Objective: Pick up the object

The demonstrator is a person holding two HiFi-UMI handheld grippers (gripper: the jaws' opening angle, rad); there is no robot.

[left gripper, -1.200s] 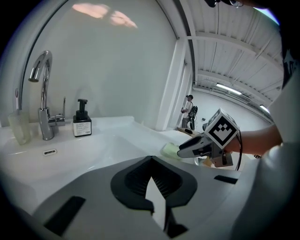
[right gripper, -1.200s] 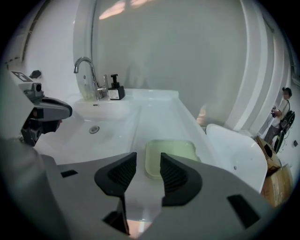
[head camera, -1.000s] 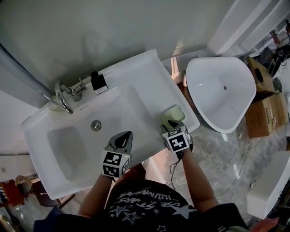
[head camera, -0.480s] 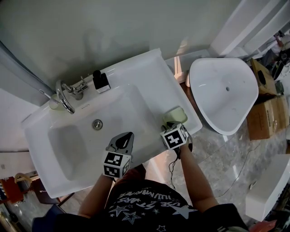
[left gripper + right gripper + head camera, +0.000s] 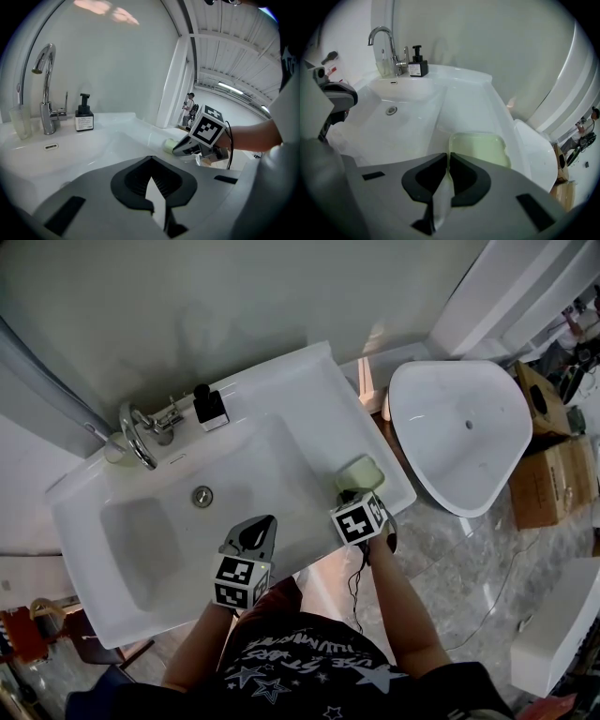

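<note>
Green dish [image 5: 478, 147] sits on the right ledge of the sink [image 5: 281, 381], so our right gripper [image 5: 446, 157] is closing its jaws on the near edge to lift it, while our left gripper [image 5: 261, 524] waits clenched and empty.

No word can be read for sure. The bottle [image 5: 84, 112] bears a white label [image 5: 84, 123] with print too small to read. The black shirt [image 5: 309, 652] carries pale letters (upside down, among stars) too blurred to spell out.
</note>
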